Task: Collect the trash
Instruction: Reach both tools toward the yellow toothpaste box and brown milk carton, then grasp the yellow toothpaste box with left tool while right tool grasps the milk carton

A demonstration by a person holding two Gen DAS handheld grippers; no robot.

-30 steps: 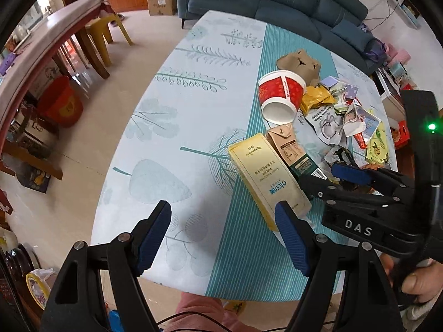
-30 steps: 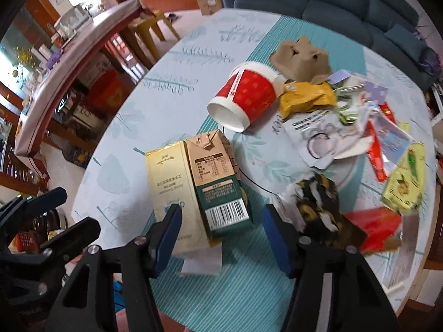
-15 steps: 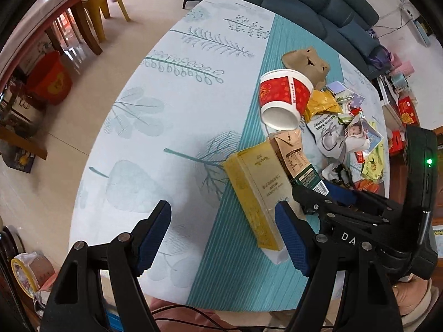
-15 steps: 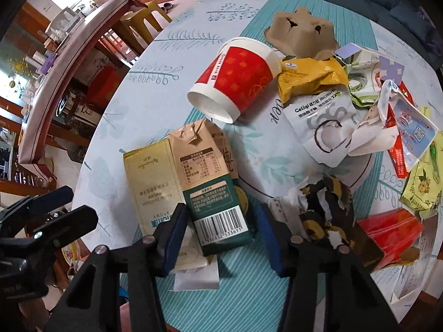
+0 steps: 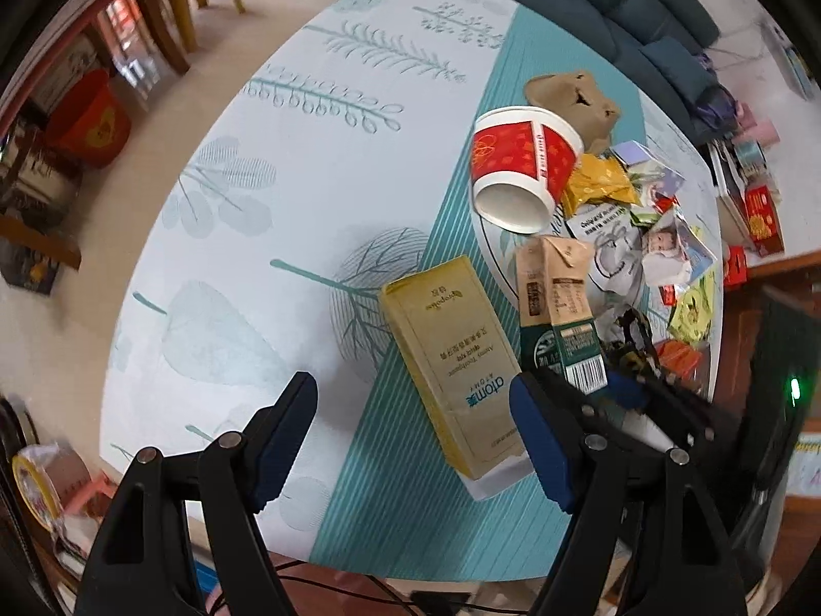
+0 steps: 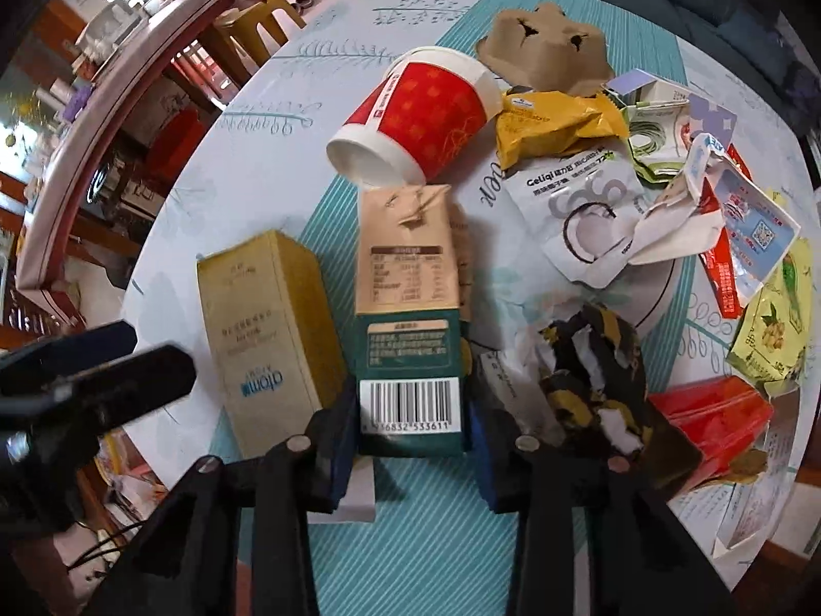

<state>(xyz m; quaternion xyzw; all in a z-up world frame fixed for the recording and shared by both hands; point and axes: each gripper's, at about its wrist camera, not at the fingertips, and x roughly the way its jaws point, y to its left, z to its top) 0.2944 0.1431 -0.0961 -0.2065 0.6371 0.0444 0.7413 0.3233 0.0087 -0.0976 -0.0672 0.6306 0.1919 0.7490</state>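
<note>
Right tool clamped on the milk carton — left tool apart, beside it.

Open tablecloth left of the yellow box; wrapper clutter crowding the carton's right.

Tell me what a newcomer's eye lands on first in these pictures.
First, the brown-and-green carton with its barcode, standing between the right gripper fingers at the table's near edge. Next, the red paper cup tipped on its side behind it, and the tall yellow box lying beside the carton, ahead of the open left gripper.
</note>
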